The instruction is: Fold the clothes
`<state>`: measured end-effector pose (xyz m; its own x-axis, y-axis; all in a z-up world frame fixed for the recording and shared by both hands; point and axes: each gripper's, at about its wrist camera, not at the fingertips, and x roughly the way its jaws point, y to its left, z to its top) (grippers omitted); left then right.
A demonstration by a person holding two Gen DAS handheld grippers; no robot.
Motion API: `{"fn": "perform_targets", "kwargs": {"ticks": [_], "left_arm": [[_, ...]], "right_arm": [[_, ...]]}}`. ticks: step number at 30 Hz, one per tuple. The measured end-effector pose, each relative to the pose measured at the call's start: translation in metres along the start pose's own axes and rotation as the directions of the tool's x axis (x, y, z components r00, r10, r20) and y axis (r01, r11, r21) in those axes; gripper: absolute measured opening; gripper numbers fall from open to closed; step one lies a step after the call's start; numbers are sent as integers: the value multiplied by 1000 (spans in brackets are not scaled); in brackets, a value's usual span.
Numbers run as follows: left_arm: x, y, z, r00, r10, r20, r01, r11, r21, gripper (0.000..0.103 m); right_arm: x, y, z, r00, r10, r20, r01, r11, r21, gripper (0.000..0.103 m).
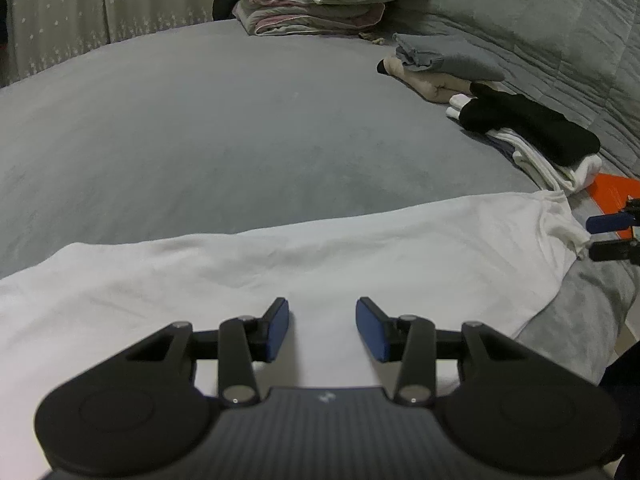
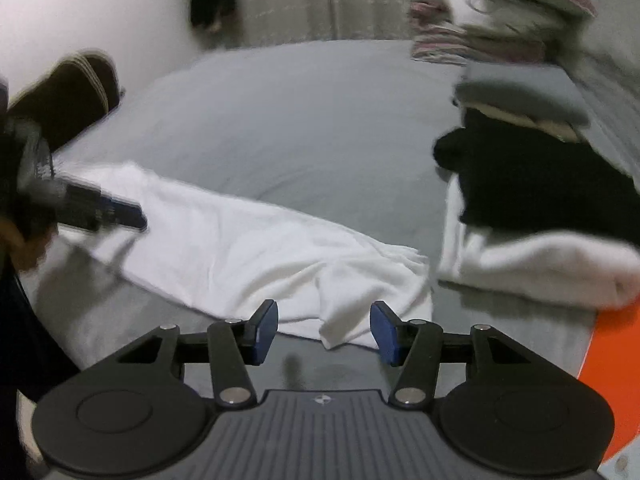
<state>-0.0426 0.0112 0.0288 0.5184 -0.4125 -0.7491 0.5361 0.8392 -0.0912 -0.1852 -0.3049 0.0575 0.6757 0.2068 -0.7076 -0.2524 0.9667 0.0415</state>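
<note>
A white garment lies folded into a long band across the near side of the grey bed. My left gripper hovers over its middle, open, with only the flat cloth beneath the blue pads. In the right wrist view the same white garment runs from left to right, and one loose corner lies between the spread jaws of my right gripper, which is open; the pads do not press the cloth. The left gripper shows over the far end of the garment. The right gripper shows at the garment's right end.
A row of folded clothes lies along the right: a grey piece, a black piece on white ones. An orange flat thing lies beside them. Piled bedding sits at the far end. A quilted cover rises on the right.
</note>
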Motion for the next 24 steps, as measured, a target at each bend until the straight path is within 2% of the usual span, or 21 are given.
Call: {"fn": "perform_targets", "kwargs": {"ticks": [1,2,3,9,14,16,20,24], "left_arm": [[0,-1,0,1000,1,-1,-1,1000,7,40],[1,-3,0,1000,1,-1,0,1000,13,41],[1,-4,-1,1000,1,0,-1,1000,20,42],[0,-2,-1,1000,-1,-1,1,1000,20,42],[0,-3,-1,1000,0,-4,0,1000,25,43],[0,-3,-1,1000,-2,-4,2,1000,23,43],[-1,-1,-1,1000,-10,-6,10,1000,13,44],[-2,1,-1,1000,-18,-10,18,1000,8,46]], "right_arm": [[5,2,-1,999,-23,-24,23,999,-27,35],[10,4,-1,998,-47,-47,44,998,-54,14],[12,5,-2,996,-64,-57,60,996,-72,6],[-2,-7,-2,993,-118,3,118,990,-72,6],[3,-14,-6,965,-258,-36,252,961,-115,6],[3,-15,-7,970,-238,-43,232,966,-116,6],[-5,-16,-11,987,-150,-61,141,981,-131,6],[-10,-19,-13,986,-150,-68,141,982,-128,6]]}}
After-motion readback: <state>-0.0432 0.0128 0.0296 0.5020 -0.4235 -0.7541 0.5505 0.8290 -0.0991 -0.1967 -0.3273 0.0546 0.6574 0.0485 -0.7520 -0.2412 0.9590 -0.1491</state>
